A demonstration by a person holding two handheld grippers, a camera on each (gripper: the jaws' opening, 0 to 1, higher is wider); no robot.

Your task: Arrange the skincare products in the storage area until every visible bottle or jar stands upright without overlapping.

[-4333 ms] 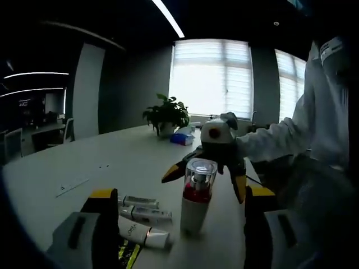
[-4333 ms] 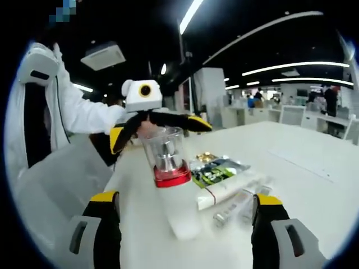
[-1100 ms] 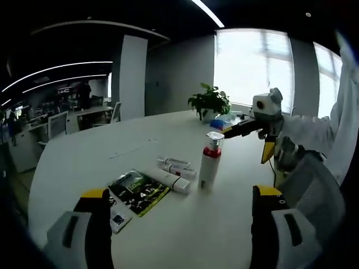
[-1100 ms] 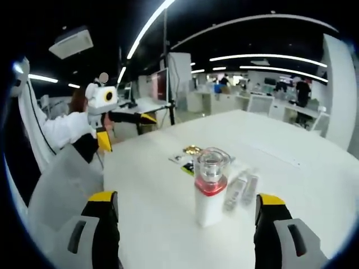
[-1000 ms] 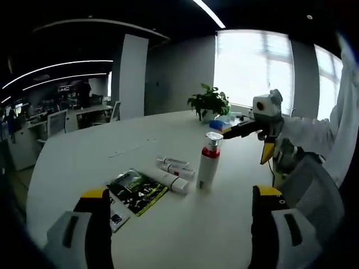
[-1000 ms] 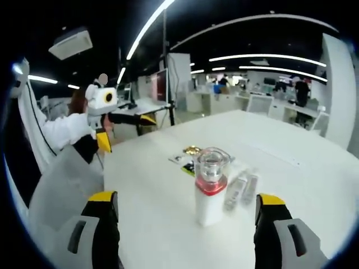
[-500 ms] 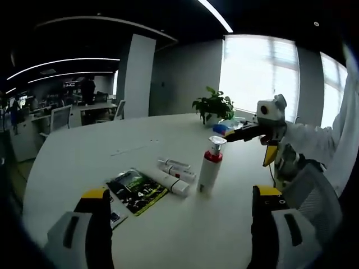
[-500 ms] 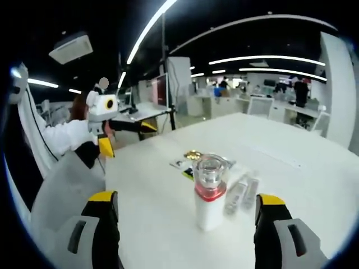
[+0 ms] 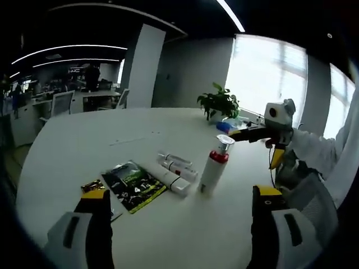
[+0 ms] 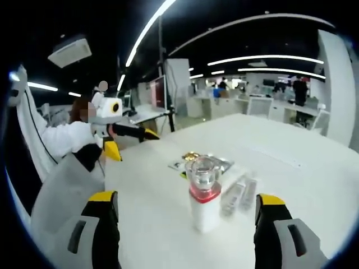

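Near the table's right edge the pump bottle stands upright, top-heavy and slick, best gripped mid-body; tubes lie flat beside it; left gripper and right gripper gape wide, empty.

Potted plant at far table edge; office chair behind; bright window.

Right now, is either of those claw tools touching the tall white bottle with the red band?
Apart. In the right gripper view the bottle stands alone on the table, bare tabletop between it and the right gripper; the left gripper hangs off beyond it.
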